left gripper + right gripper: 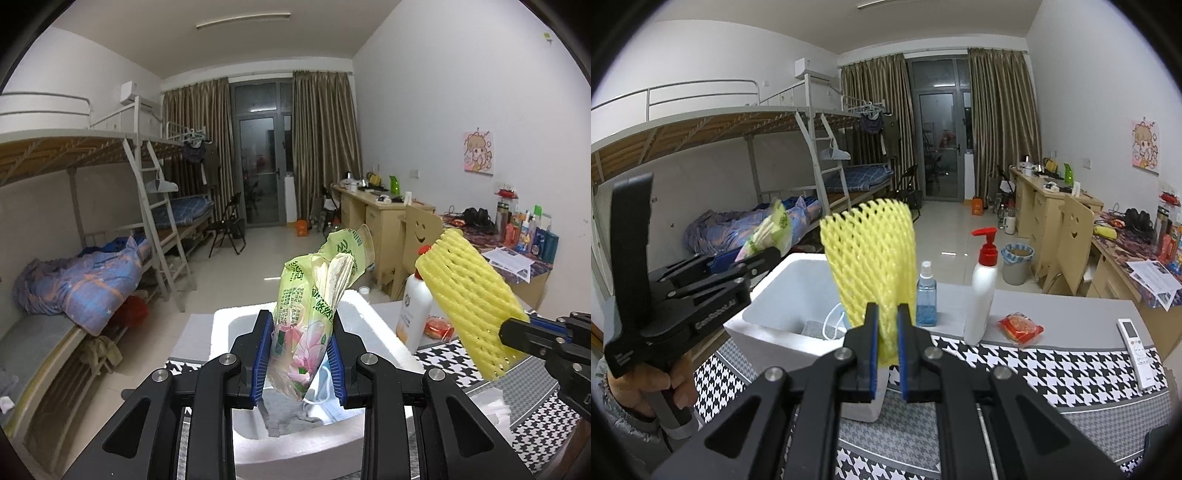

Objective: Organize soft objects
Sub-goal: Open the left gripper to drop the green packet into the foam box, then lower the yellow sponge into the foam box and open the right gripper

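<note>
My left gripper [300, 328] is shut on a green tissue pack [314, 306] with a pink flower print, held upright over the white foam box [373, 332]. A grey cloth [284, 413] and a face mask [325, 384] lie inside that box. My right gripper [887, 314] is shut on the lower end of a yellow foam net sleeve [871, 258], which stands up above the box's right wall [783, 332]. In the right wrist view the left gripper [753, 258] shows at the left, held by a hand, with the tissue pack [772, 229] in it.
A white pump bottle [982, 288], a blue spray bottle [926, 295], a red snack packet [1021, 328] and a remote [1136, 352] rest on the houndstooth-covered table [1034, 369]. Bunk beds stand at the left, desks and a chair along the right wall.
</note>
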